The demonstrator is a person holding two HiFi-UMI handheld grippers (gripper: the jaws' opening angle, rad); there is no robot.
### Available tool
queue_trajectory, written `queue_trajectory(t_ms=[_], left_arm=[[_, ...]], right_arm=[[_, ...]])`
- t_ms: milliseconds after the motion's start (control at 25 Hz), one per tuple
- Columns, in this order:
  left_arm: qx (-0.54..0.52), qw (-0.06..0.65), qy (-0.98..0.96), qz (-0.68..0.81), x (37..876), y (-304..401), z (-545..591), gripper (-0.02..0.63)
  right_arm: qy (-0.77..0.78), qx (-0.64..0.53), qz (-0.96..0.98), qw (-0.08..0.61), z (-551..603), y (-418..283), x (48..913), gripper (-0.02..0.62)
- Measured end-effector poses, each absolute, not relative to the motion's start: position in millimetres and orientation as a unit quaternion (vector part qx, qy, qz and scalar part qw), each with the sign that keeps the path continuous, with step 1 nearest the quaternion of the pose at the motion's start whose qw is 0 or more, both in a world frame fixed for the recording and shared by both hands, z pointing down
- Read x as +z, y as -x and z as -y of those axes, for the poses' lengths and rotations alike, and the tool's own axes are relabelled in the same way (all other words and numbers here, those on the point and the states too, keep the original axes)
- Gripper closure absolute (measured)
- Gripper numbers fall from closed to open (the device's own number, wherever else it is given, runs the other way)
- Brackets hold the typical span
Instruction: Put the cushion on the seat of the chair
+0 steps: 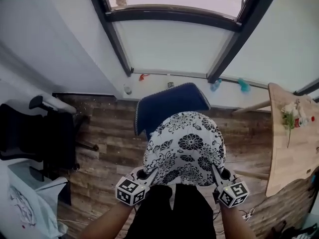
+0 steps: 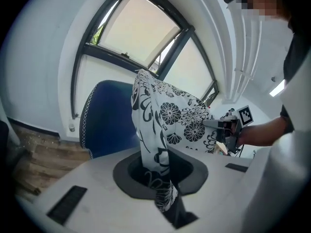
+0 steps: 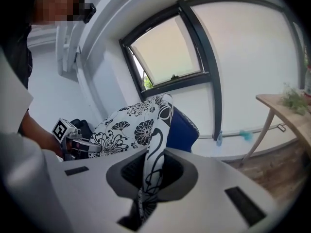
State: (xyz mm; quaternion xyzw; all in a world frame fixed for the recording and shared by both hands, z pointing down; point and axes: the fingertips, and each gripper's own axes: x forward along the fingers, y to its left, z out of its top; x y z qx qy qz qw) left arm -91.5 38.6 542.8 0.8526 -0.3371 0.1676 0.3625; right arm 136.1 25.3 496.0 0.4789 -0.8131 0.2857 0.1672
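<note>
grip: my left gripper (image 1: 149, 175) and right gripper (image 1: 218, 174) each pinch shut on a near corner of the cushion (image 1: 185, 148) | where: cushion is above the chair (image 1: 169, 103) | why: I think two corners keep it spread to land flat.

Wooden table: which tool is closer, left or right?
Right. The right tool grips the cushion at its corner nearest the wooden table; the left tool grips the opposite corner, farther away.
</note>
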Motion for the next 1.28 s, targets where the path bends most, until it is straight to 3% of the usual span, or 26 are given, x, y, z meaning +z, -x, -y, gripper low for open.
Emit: queue_trajectory(t_ms=[440, 1280], left_arm=[[0.196, 0.387, -0.820, 0.373, 631.5, 91.8, -32.5, 0.571], [0.220, 0.428, -0.781, 0.397, 752.1, 88.3, -38.3, 0.571]], right_arm=[[-0.467, 0.327, 0.801, 0.181, -11.9, -165.4, 588.9, 0.559], [-0.398, 0.378, 0.808, 0.213, -10.2, -141.2, 705.6, 0.558]])
